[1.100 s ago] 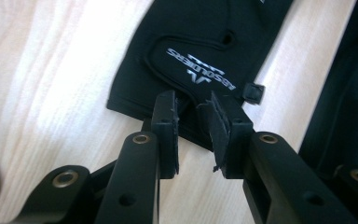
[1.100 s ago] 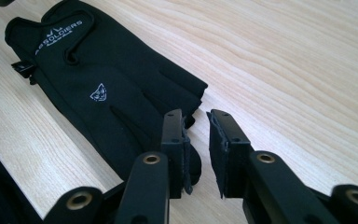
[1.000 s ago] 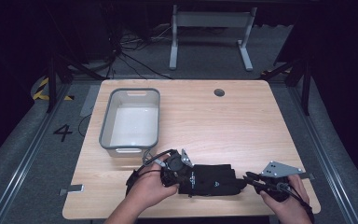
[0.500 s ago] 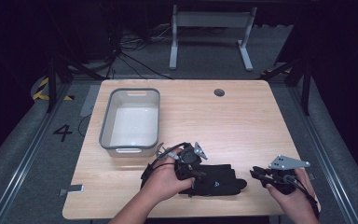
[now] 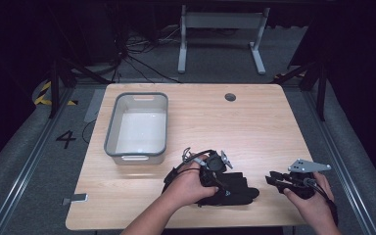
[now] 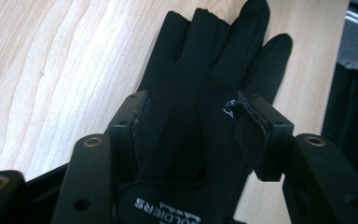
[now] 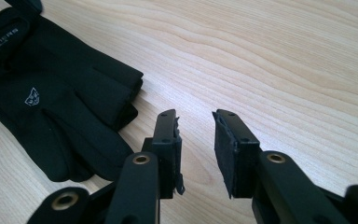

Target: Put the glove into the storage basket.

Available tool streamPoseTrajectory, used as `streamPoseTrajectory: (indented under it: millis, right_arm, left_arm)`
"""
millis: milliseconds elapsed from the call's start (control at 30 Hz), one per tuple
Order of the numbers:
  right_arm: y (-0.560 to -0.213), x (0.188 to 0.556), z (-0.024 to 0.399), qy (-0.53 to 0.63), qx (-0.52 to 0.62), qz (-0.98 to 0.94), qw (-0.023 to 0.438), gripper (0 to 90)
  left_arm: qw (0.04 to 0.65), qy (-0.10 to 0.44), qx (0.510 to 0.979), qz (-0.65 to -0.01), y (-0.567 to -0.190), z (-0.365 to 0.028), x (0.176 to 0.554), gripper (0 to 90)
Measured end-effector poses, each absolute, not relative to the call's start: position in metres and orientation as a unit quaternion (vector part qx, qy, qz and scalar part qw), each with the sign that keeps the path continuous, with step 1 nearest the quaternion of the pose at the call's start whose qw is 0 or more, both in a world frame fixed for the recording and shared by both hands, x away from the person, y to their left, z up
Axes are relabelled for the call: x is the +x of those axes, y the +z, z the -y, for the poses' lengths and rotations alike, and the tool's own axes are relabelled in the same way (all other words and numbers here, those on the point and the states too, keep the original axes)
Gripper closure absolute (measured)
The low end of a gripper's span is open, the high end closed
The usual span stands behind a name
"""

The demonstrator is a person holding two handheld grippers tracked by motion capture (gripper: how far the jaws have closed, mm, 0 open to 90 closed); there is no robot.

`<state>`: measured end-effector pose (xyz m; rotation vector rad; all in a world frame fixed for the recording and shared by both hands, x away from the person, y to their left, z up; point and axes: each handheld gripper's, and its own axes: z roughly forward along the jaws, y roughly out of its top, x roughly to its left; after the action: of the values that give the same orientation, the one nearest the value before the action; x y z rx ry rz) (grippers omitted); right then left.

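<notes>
A black glove (image 5: pixel 232 191) lies flat near the table's front edge, fingers pointing right. In the left gripper view the glove (image 6: pixel 205 60) shows white lettering at the cuff, and its fingers spread away from me. My left gripper (image 5: pixel 219 165) is over the glove's cuff end; its jaws (image 6: pixel 193 109) stand wide apart on either side of the palm, open. My right gripper (image 5: pixel 273 179) sits just right of the glove's fingertips. In its own view the right gripper (image 7: pixel 196 126) is open over bare wood, with the glove (image 7: pixel 60 93) to the left, apart from it.
An empty grey tub (image 5: pixel 111 132) stands at the table's left middle. A round cable hole (image 5: pixel 230 97) is at the far edge. Bare wooden table (image 5: pixel 254 127) stretches beyond the glove. A white desk frame (image 5: pixel 220 24) stands on the floor behind.
My left gripper has moved right and forward along the glove, from its cuff edge to above the palm. The right gripper has stayed about where it was.
</notes>
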<state>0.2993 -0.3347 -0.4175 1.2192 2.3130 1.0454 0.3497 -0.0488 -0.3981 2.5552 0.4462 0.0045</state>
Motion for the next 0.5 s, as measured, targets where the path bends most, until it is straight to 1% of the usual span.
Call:
streamPoseTrajectory:
  millis: [100,167,333,500]
  right_arm:
    - [-0.417,0.299,0.334,0.368,0.427,-0.81,0.159,69.6]
    - [-0.418,0.299,0.332,0.368,0.424,-0.812,0.158,68.8]
    - [-0.418,0.297,0.328,0.37,0.418,-0.815,0.158,67.6]
    - [-0.418,0.296,0.328,0.373,0.414,-0.815,0.161,66.8]
  left_arm:
    - [0.273,-0.013,0.949,-0.155,-0.406,0.053,0.351,42.8]
    - [0.266,-0.007,0.953,-0.147,-0.411,0.055,0.354,39.5]
    - [0.254,-0.002,0.955,-0.153,-0.425,0.058,0.358,34.5]
    - [0.244,-0.005,0.958,-0.15,-0.436,0.06,0.357,32.8]
